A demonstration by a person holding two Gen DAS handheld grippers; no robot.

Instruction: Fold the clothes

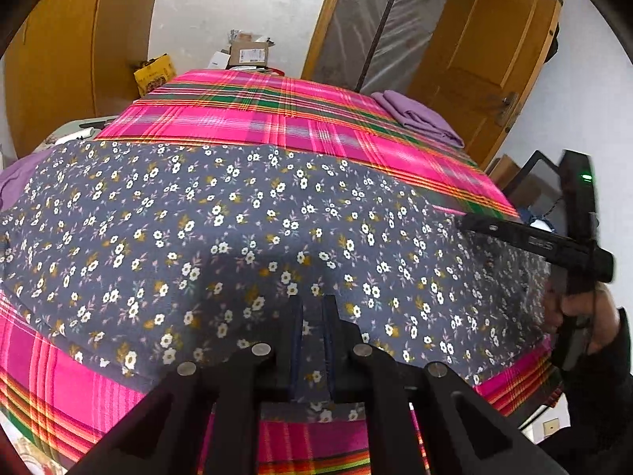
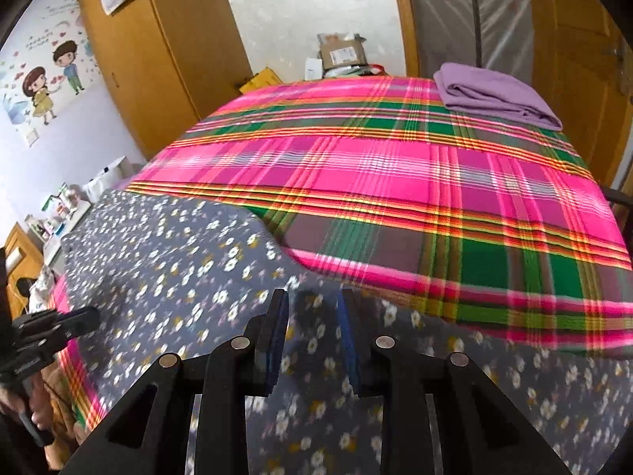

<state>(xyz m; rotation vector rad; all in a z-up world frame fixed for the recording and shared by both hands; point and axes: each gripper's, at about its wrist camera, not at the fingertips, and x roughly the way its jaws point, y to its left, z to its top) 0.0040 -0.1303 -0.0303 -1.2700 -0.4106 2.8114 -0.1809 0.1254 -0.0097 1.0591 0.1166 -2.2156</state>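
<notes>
nearby, folded purple cloth [image 2: 494, 93] on plaid bedspread [image 2: 395, 182], left gripper [image 1: 312, 316] pinching floral garment [image 1: 237, 237], right gripper [image 2: 312, 308] parted

The right gripper [image 2: 312, 316] hangs over the near edge of the bed [image 2: 395, 182], its blue-padded jaws standing apart with the grey floral garment [image 2: 178, 261] lying between and beneath them, blurred. The garment spreads across the bed's near left part. A folded purple cloth [image 2: 490, 95] sits on the bed's far right corner. The left gripper [image 2: 75, 322] shows at the bed's left edge, its jaws unclear
</notes>
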